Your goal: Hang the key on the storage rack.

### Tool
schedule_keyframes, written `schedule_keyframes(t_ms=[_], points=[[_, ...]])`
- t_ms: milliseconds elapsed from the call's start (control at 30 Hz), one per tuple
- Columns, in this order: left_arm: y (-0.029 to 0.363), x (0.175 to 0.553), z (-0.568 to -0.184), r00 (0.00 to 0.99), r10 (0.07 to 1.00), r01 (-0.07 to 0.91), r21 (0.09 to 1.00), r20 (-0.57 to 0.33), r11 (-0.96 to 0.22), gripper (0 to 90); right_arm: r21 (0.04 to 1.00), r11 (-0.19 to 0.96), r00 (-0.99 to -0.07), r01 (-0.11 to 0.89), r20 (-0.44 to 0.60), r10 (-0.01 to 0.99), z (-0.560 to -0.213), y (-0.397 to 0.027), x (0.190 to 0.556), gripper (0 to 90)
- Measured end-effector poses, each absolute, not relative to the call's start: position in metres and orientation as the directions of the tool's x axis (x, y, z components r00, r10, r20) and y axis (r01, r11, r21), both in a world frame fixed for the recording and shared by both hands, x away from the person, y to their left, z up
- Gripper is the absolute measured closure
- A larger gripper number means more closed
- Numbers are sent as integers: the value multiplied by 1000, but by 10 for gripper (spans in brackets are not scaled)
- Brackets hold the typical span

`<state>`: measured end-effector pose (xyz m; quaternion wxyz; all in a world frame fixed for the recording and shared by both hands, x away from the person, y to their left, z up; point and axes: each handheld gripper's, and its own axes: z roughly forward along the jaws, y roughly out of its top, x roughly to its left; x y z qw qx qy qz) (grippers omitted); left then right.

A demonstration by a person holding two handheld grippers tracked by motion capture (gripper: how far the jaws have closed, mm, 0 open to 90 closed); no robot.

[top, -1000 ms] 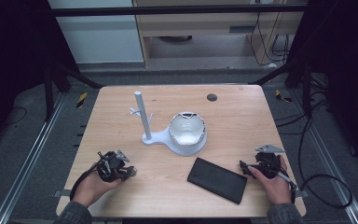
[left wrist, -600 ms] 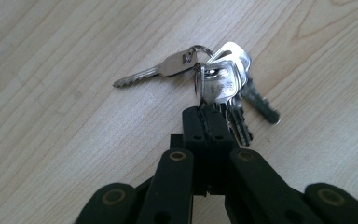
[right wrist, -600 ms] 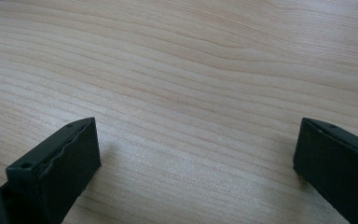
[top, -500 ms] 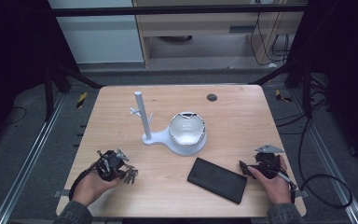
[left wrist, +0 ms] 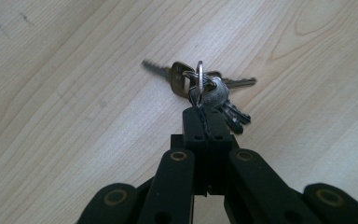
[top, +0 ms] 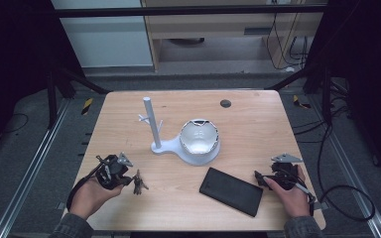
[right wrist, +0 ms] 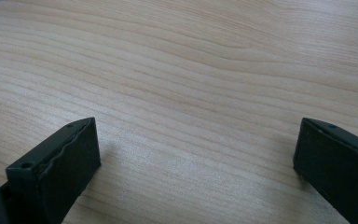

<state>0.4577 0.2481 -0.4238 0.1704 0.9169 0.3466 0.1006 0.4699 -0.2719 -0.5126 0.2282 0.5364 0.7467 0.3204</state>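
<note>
Hand-held gripper (left wrist: 204, 122) clamped on keys (left wrist: 200, 86)

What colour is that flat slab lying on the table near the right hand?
Black, matte all over. The flat slab shows best in the high view.

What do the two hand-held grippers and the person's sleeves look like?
Both the left gripper and the right gripper are black, each with two flat black jaws, a grey three-cornered plate on top and a trailing black cable. Brass-coloured rivets mark the left one's linkage. The sleeves are dark grey.
</note>
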Motion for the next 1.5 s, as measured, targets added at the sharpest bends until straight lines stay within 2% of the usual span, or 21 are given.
schedule_keyframes(t_ms=[800, 1200, 1500], points=[[236, 465, -318, 755, 646, 537, 455, 117, -710, 900, 723, 220, -319, 655, 0, 948, -513, -271, 470, 6], [240, 477, -290, 734, 669, 550, 475, 118, -687, 900, 723, 222, -318, 654, -4, 948, -513, -271, 470, 4], [227, 486, -272, 742, 654, 535, 456, 150, -711, 900, 723, 224, -318, 653, -7, 948, -513, -271, 470, 4]])
